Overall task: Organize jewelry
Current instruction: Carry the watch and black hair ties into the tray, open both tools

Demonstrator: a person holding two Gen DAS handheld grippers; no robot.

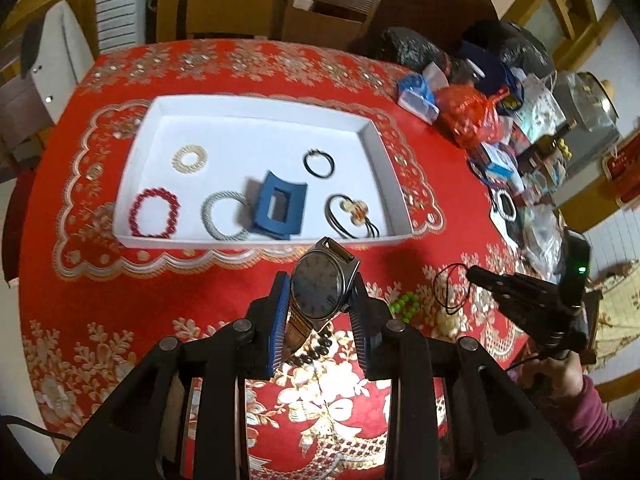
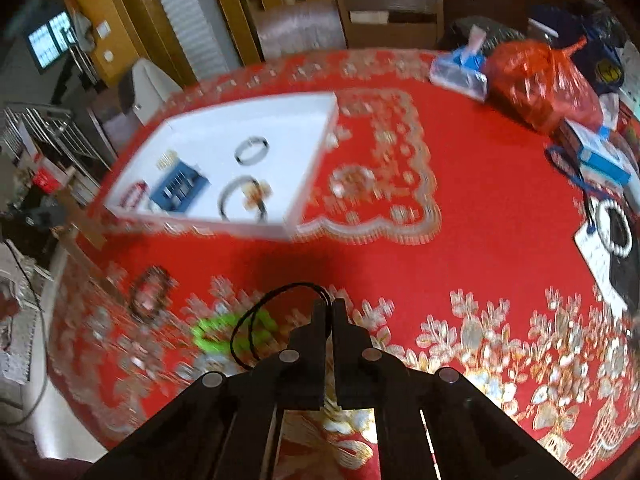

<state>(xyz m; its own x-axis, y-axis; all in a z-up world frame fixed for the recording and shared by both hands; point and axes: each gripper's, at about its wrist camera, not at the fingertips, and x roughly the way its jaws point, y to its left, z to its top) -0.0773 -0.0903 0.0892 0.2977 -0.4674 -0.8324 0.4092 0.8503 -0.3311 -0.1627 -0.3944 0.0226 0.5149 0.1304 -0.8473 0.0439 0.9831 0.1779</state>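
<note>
My left gripper [image 1: 320,300] is shut on a wristwatch [image 1: 318,288] with a gold band and holds it above the red tablecloth, just in front of the white tray [image 1: 260,112]. The tray holds a red bead bracelet [image 1: 154,212], a silver bangle [image 1: 224,216], a blue hair claw [image 1: 278,208], a gold coil tie [image 1: 188,160] and black hair ties [image 1: 318,163]. My right gripper [image 2: 330,308] is shut on a thin black cord loop [image 2: 256,320] and also shows in the left wrist view [image 1: 476,276]. A green bead bracelet [image 2: 228,332] lies under the loop.
A dark bead bracelet [image 1: 316,350] lies under my left gripper. Bags and boxes, with an orange-red bag [image 2: 544,84], crowd the table's right side. A white bead bracelet [image 2: 612,232] lies on a card at the right. Chairs [image 1: 332,12] stand behind the table.
</note>
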